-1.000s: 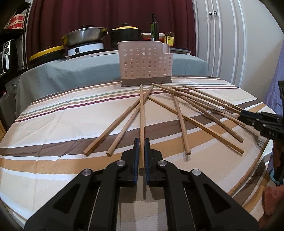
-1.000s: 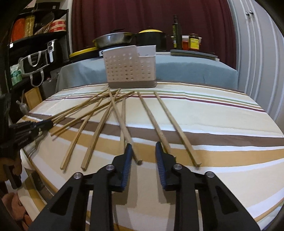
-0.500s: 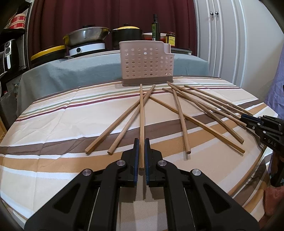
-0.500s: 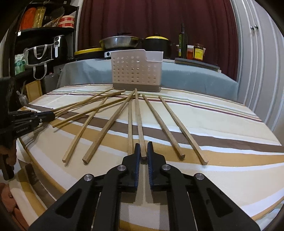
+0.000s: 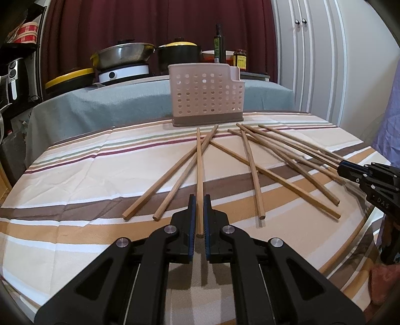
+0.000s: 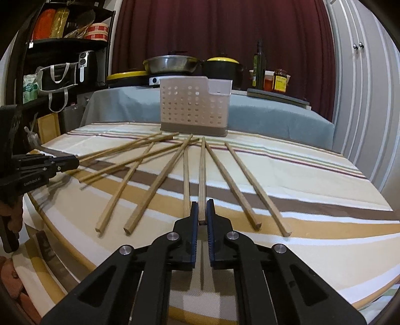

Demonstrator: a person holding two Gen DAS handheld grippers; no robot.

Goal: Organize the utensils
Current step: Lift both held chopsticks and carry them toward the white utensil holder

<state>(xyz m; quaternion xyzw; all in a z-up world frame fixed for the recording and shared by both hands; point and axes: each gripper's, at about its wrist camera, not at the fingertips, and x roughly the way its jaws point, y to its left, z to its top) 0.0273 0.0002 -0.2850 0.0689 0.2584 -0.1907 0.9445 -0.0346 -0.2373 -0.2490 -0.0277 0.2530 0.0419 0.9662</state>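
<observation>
Chopstick [image 6: 201, 185] now lifted, tilted upward

"GenRobot.AI", seemingly, on left tool [image 6: 62, 163]

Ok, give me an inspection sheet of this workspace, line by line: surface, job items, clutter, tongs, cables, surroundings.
Surface: round table under a striped tablecloth, lightly creased.
Job's things: wooden chopsticks fanned out loose on the cloth, some crossing; perforated utensil holder upright at the far edge, nothing visible inside.
Clutter: nothing seen on the table beyond these.
Tongs: left tongs shut on the near end of one chopstick; right tongs shut on another chopstick. Both sticks lie about flat.
Cables: nothing seen.
Surroundings: grey-covered counter with pans, pots, bottle and jars; dark red curtain; white cabinet doors; shelving with bags.
</observation>
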